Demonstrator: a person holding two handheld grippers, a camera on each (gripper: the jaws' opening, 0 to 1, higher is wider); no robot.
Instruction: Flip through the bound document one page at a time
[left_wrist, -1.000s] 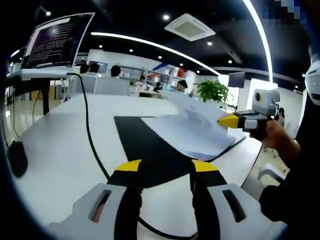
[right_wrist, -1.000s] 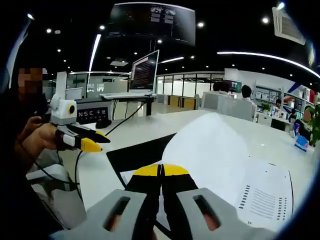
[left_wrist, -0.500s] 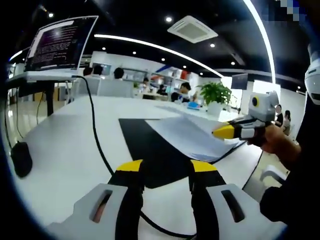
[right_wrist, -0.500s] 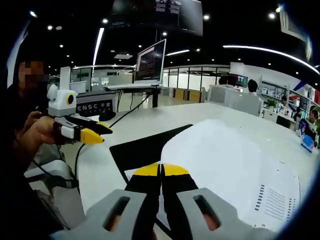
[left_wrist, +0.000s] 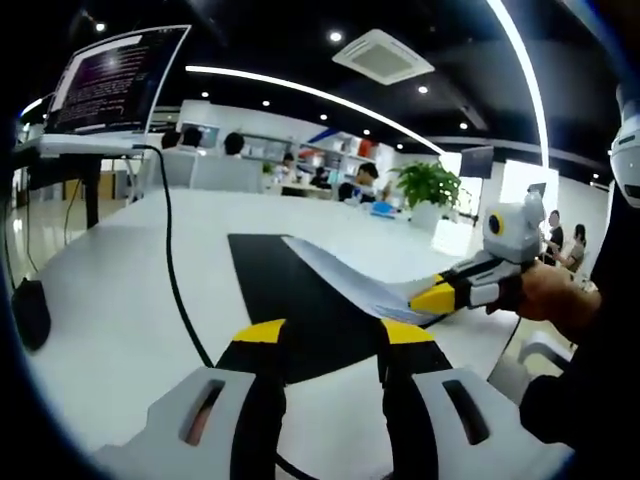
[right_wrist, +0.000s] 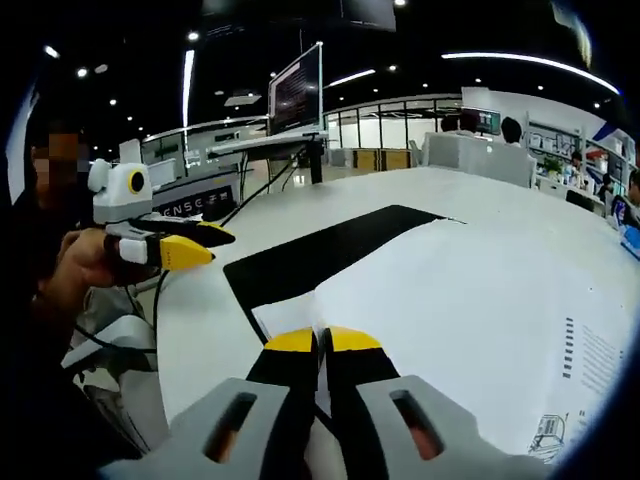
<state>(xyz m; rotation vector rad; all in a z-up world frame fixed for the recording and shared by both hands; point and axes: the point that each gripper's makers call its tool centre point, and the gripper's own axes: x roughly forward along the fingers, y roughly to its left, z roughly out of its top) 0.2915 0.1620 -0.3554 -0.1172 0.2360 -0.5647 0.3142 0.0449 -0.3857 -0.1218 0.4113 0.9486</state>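
The bound document (right_wrist: 480, 300) lies open on a black mat (right_wrist: 330, 250) on the white table, its top page almost flat. My right gripper (right_wrist: 322, 340) is shut on the near corner of that page, yellow tips pressed together over the paper's edge. From the left gripper view the same page (left_wrist: 340, 278) slopes low over the mat (left_wrist: 265, 275), and the right gripper (left_wrist: 440, 297) pinches it at its right end, held by a hand. My left gripper (left_wrist: 330, 335) hovers open before the mat with nothing between its fingers; it also floats left of the mat (right_wrist: 185, 250).
A monitor (left_wrist: 110, 80) stands on a raised arm at the left, with a black cable (left_wrist: 175, 270) running down across the table (left_wrist: 110, 300) and a mouse (left_wrist: 25, 310) beside it. A potted plant (left_wrist: 425, 182) and seated people are at the far end.
The page that arched high a second ago has come down almost flat onto the document. The right gripper has sunk towards the table with it. The left gripper has stayed open and roughly in place.
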